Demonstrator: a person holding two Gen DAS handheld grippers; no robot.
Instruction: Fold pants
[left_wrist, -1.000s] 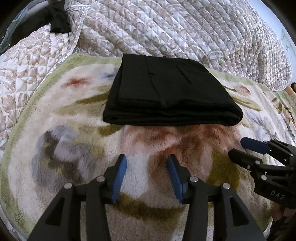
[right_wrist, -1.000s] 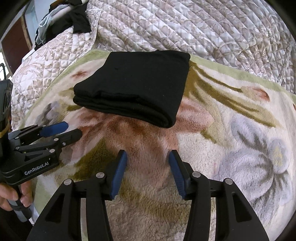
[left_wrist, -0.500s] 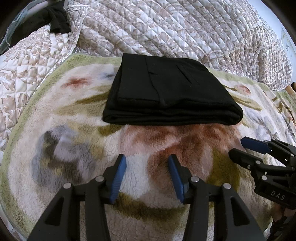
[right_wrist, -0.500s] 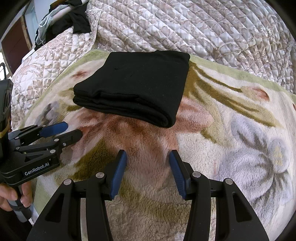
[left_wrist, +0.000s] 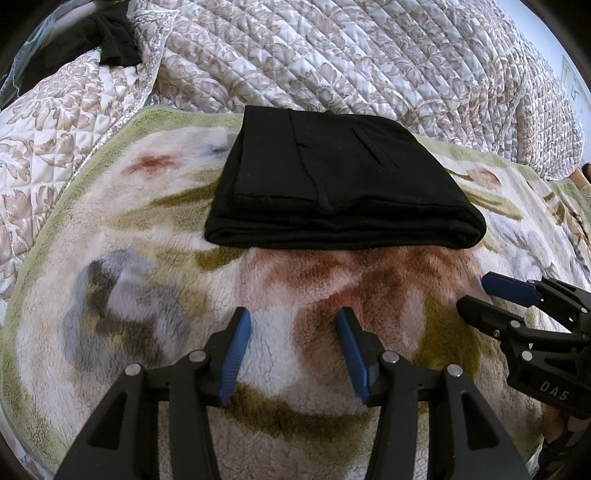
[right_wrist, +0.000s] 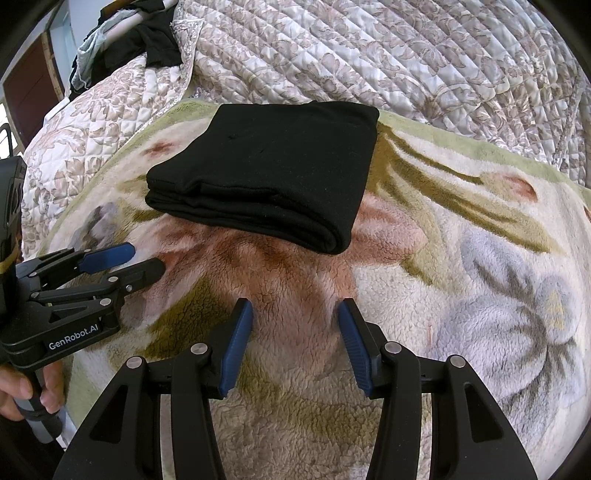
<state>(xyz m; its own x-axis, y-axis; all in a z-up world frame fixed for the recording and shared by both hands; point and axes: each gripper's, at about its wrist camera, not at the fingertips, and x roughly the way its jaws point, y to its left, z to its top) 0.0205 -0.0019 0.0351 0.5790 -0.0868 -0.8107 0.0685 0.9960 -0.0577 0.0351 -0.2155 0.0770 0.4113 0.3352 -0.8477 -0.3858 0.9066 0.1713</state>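
At the bottom of each wrist view, the left tongs (left_wrist: 291, 325) and the right tongs (right_wrist: 295, 317) hang with their blue pads apart and nothing between them, over a fluffy floral blanket (left_wrist: 129, 295) in cream, rust, olive and grey. A hand (right_wrist: 22, 387) grips the left handle at the lower left of the right view. Beyond the tongs, mid-frame, the black pants (left_wrist: 332, 184) lie folded into a flat stack on the blanket, clear of both tongs. Behind them a quilted floral bedspread (left_wrist: 332, 55) fills the upper frame. Dark clothes (right_wrist: 147, 40) are heaped at the upper left.
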